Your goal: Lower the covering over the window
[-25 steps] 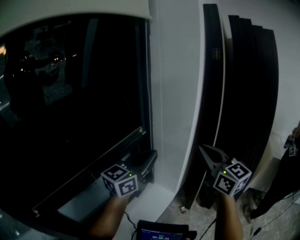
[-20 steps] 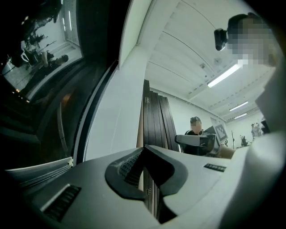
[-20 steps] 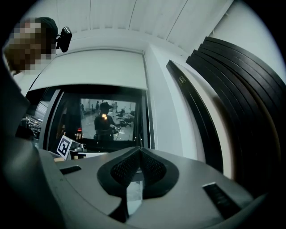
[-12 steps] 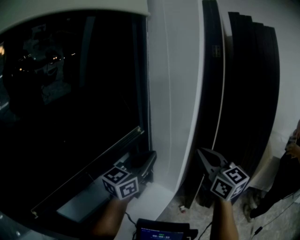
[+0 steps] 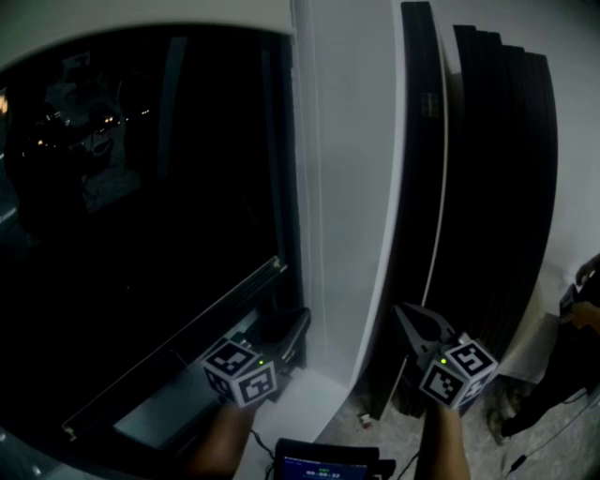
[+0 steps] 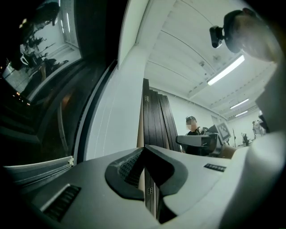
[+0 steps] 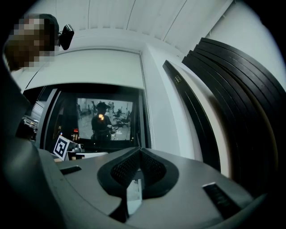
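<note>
Left claw (image 5: 298, 319), head view: clenched, empty, low by the window's (image 5: 141, 216) lower right corner. Right claw (image 5: 405, 314) right of the window, before dark leaning panels (image 5: 497, 187). Covering (image 5: 141, 23) rolled up at the window's top.
Left gripper view: jaws meet, nothing between.
Right gripper view: jaws together, empty; covering above the window glass.

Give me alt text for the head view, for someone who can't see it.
The left gripper and right gripper are held low before a dark window whose white covering sits raised at the top. Dark panels lean against the white wall at right.
</note>
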The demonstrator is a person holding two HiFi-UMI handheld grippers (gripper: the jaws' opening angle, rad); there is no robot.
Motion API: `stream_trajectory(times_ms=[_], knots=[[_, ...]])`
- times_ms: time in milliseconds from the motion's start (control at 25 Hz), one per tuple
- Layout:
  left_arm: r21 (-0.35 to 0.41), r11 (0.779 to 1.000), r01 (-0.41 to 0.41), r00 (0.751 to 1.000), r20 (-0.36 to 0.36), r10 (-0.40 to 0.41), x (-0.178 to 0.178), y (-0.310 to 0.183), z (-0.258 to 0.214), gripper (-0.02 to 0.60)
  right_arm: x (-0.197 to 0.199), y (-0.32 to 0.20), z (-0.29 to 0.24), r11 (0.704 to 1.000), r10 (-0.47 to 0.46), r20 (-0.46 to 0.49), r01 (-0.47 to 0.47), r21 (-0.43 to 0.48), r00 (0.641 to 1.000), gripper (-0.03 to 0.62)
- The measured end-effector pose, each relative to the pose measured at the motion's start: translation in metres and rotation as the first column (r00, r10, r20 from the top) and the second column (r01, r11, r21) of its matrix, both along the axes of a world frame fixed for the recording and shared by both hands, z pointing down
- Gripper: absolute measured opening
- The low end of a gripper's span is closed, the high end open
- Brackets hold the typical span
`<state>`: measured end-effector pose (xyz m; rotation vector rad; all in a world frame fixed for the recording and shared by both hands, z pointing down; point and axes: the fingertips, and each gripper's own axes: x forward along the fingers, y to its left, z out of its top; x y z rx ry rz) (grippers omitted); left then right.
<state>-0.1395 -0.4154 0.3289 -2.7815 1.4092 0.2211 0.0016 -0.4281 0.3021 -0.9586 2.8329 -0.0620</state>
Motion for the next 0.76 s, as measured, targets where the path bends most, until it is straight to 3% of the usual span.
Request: stream_trajectory(times_ms=[760], knots=[[-0.005,1.000,0.017,1.000,-0.005,-0.017,0.008,0.017,0.011,-0.003,0.009,0.017,0.011,1.000,0.012,0.009,-0.012,-0.011,1.000,0.008]])
